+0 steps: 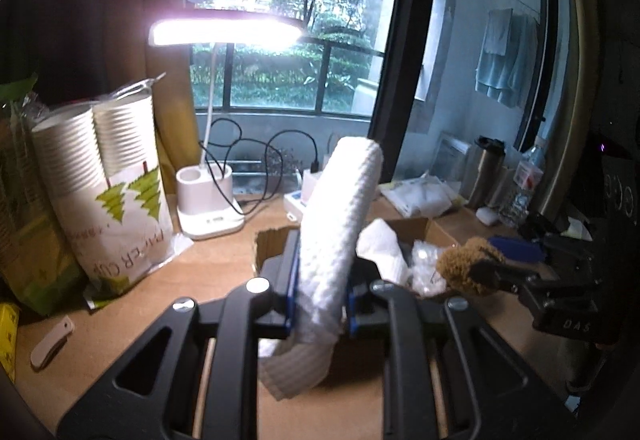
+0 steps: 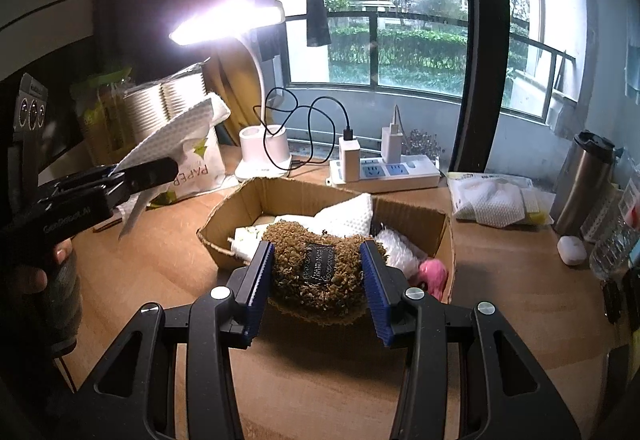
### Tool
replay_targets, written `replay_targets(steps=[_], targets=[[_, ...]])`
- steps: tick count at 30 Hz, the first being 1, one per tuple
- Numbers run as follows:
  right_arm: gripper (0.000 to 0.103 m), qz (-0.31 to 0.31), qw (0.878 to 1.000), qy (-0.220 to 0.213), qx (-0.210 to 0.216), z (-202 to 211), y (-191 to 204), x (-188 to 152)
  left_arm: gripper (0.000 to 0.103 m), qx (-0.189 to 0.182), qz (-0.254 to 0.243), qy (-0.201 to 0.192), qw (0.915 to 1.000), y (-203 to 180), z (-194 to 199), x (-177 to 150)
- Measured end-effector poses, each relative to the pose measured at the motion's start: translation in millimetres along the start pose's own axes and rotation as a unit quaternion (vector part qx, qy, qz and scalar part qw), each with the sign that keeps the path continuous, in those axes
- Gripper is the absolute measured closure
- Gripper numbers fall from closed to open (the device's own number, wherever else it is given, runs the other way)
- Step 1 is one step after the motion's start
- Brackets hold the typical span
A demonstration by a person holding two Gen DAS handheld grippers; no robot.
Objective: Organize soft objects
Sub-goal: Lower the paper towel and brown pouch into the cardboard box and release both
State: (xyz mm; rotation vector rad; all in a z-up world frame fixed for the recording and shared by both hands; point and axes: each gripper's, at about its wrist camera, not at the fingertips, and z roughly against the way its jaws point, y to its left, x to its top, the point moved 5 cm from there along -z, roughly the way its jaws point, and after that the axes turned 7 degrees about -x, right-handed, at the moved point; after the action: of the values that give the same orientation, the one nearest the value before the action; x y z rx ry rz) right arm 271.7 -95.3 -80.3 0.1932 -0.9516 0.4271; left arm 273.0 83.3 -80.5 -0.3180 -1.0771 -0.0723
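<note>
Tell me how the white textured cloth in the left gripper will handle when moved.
Likely floppy: the white cloth bends and droops past the left gripper. Probably light, hanging from one pinch. Its loose end may swing.

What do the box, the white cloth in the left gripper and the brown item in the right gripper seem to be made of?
Box: brown corrugated cardboard, matte, with raw torn edges.
White cloth: soft fabric or nonwoven, going by its dimpled waffle texture and limp bend.
Brown item: shaggy plush or looped fibre, with a dark sewn label; which fibre, unclear.

cardboard box mostly hidden behind white cloth, bag lettering blurred
</note>
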Motion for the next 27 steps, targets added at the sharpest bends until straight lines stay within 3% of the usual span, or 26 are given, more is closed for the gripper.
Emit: replay_targets(steps=[10, 17, 21, 24, 27], targets=[[0.057, 0.004, 1.000, 0.012, 0.005, -27, -4, 9, 0.084, 0.003, 0.011, 0.022, 0.9997, 16, -43, -2], [0.057, 0.001, 1.000, 0.025, 0.003, -47, -11, 11, 0.082, 0.018, 0.033, 0.064, 0.9972, 34, -84, -18], [0.057, -0.002, 0.999, 0.032, 0.001, -55, -13, 11, 0.070, 0.037, 0.042, 0.095, 0.9939, 42, -103, -30], [0.057, -0.003, 0.999, 0.036, 0.001, -61, -13, 11, 0.050, 0.025, 0.043, 0.098, 0.9940, 41, -103, -32], [0.057, -0.002, 0.999, 0.037, 0.003, -65, -10, 12, 0.044, 0.027, 0.035, 0.091, 0.9948, 38, -97, -29]])
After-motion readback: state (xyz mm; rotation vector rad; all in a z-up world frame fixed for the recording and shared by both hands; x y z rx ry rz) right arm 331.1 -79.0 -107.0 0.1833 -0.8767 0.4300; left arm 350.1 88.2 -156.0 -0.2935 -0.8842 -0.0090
